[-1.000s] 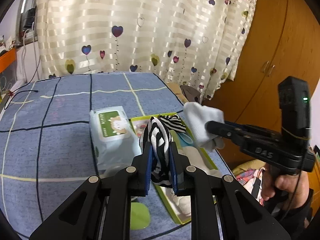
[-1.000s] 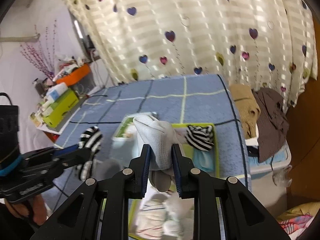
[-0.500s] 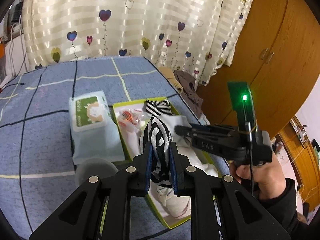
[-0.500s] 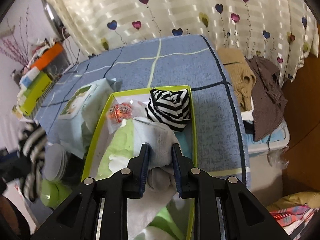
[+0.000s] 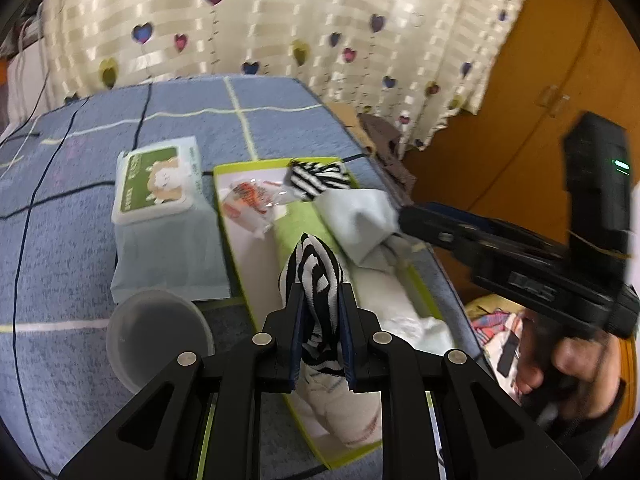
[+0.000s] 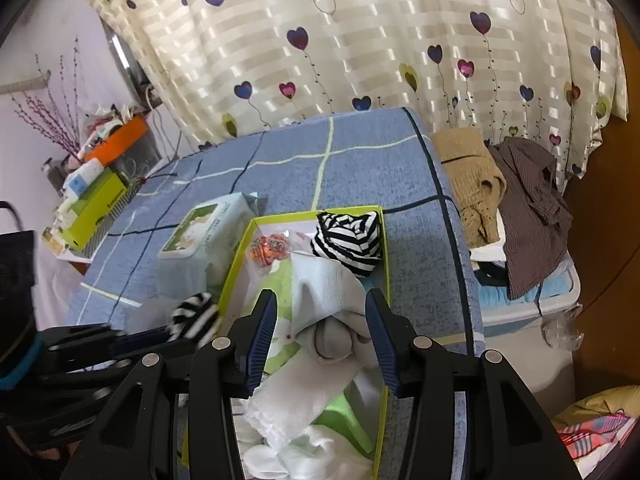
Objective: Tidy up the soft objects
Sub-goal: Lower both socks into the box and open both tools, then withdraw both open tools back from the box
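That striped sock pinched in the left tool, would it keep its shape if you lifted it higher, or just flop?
Probably flop: the striped sock bulges above the shut left gripper and sags below it. It looks light, being thin knit. It seems unlikely to slip, since the pads squeeze it into folds.

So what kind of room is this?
Probably a bedroom: a bed with a blue checked cover, a heart-print curtain behind it, a wooden wardrobe beside it, and clothes piled nearby.
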The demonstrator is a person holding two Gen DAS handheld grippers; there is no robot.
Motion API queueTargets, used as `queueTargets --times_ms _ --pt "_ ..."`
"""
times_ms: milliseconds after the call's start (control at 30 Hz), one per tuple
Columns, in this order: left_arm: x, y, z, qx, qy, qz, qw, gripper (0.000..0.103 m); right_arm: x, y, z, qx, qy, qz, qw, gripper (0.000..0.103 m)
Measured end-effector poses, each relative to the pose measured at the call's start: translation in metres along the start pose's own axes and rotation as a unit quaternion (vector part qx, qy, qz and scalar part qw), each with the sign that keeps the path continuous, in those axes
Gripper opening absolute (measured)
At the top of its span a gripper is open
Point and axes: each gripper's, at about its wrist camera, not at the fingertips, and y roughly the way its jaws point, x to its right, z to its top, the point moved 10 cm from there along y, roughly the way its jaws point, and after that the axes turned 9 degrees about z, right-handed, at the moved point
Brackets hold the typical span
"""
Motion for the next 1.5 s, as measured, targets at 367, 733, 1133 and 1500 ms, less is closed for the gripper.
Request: queueTargets --times_ms 367,733,1133,1500 --pt "-0.01 0.025 0.002 -0.015 -0.034 0.028 0.9989 0.029 -0.013 -0.014 0.004 0.017 -0.014 0.017 1.0 0.045" --pt "-0.006 0.006 0.0 0.001 -0.029 0.01 0.9995 0.044 -0.023 -0.026 0.003 0.029 -0.018 0.017 0.999 0.045" --pt "-0.005 -0.045 -0.01 0.041 0.0 0.012 0.9991 0.044 -0.062 -0.053 -0.025 0.026 -0.037 -0.01 0.999 0.046" --pt "-0.018 -0.082 -0.037 0.067 0.018 0.029 0.9972 0.044 -0.104 -0.067 -0.06 0.014 -0.057 -0.037 0.998 0.052"
